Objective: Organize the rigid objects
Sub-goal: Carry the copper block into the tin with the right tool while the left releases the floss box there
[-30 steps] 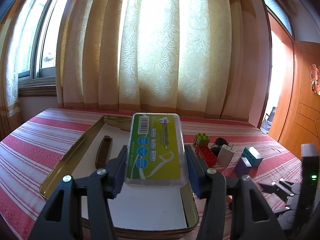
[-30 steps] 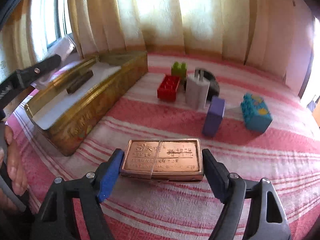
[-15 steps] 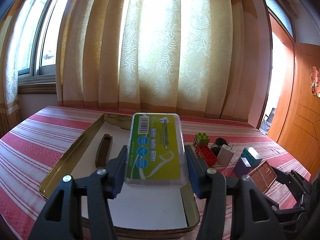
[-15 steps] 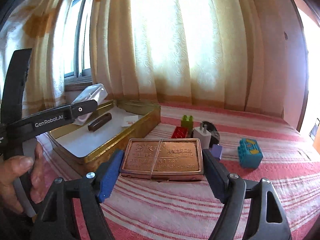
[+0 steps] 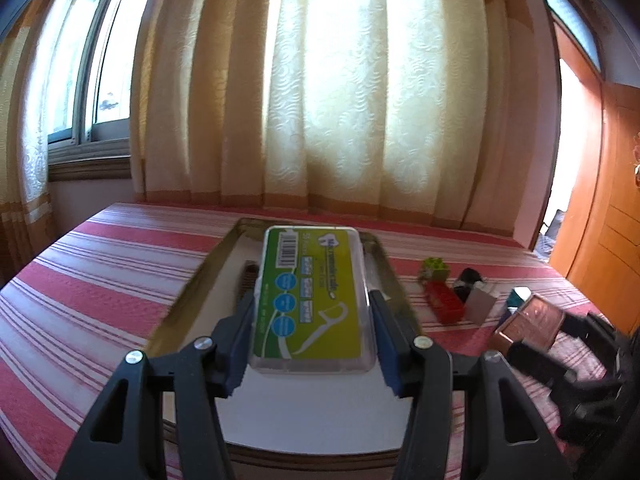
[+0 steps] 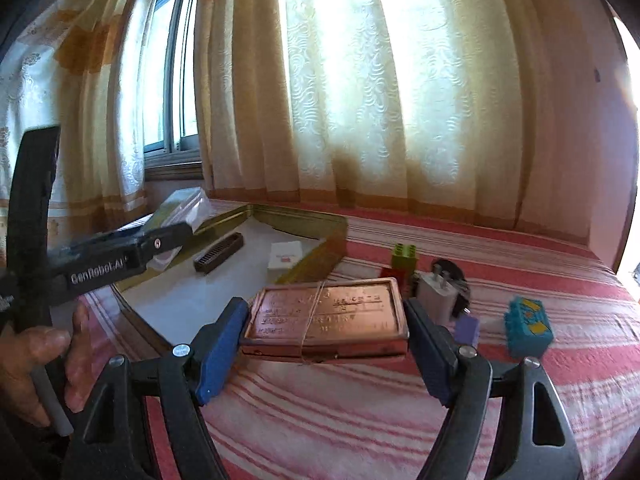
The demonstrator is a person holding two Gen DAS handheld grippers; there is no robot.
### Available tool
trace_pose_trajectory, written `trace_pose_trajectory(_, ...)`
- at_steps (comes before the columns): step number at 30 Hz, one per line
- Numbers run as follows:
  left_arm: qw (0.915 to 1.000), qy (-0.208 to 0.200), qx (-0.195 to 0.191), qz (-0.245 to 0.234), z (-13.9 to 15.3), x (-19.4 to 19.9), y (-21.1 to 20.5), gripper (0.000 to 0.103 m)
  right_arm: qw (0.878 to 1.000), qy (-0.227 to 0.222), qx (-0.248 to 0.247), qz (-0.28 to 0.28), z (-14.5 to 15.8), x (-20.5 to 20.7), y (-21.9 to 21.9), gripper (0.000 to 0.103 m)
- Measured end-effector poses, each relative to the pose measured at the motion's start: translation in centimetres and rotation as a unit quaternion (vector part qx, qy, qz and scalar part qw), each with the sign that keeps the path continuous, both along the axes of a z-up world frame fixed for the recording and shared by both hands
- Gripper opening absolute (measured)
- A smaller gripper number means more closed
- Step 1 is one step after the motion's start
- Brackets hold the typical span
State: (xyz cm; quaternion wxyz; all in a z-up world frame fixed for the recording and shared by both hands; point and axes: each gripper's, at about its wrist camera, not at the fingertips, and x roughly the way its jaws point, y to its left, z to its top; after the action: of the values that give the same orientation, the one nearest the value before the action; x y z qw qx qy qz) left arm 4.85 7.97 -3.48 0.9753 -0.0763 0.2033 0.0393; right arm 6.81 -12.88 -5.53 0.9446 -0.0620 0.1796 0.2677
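A striped red and white surface (image 6: 360, 420) fills the room's foreground, with cream curtains (image 5: 340, 100) hanging behind it. On it sits a shallow gold tin tray (image 6: 316, 220) lined in white, and inside lie a dark brown comb (image 6: 219, 253) and a small white box (image 6: 285, 255), apart from each other.

The left gripper (image 5: 311, 332) hangs above the tray, its jaws clamped on the long sides of a clear plastic floss-pick box (image 5: 310, 300) with a green and yellow label, held flat and clear of the tray floor. A hand (image 6: 36, 368) grips that tool's handle.

The right gripper (image 6: 324, 320) has its jaws pressed against the two short ends of a copper-coloured tin (image 6: 326, 316), carried level above the surface just beside the tray's near corner.

Beyond the tin stand a white plug adapter (image 6: 438, 292), a teal block (image 6: 528, 330), a red brick (image 5: 444, 302), a green brick (image 6: 405, 255) and a small purple block (image 6: 467, 328).
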Motion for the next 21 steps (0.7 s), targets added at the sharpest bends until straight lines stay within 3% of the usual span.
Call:
trace_pose_trajectory(6,0.9985,0.054,0.003,-0.004,0.3,2.7,2.4,0.053,0.999,0.002,-0.029,0.036,2.3,3.1,4.2,0.073)
trace_pose_trajectory(11,0.9969,0.077,0.013,-0.001,-0.1,3.8,3.2,0.053,0.996,0.021,-0.063,0.058,2.2,5.8,7.6,0.072)
trace_pose_trajectory(18,0.9979,0.064,0.006,-0.003,0.2,2.8,4.0,0.053,0.994,0.059,-0.090,0.033,1.3,5.3,4.5,0.072)
trace_pose_trajectory(21,0.9982,0.059,-0.006,-0.005,0.1,2.5,3.9,0.053,0.987,0.111,-0.116,0.030,-0.7,4.3,3.1,0.072)
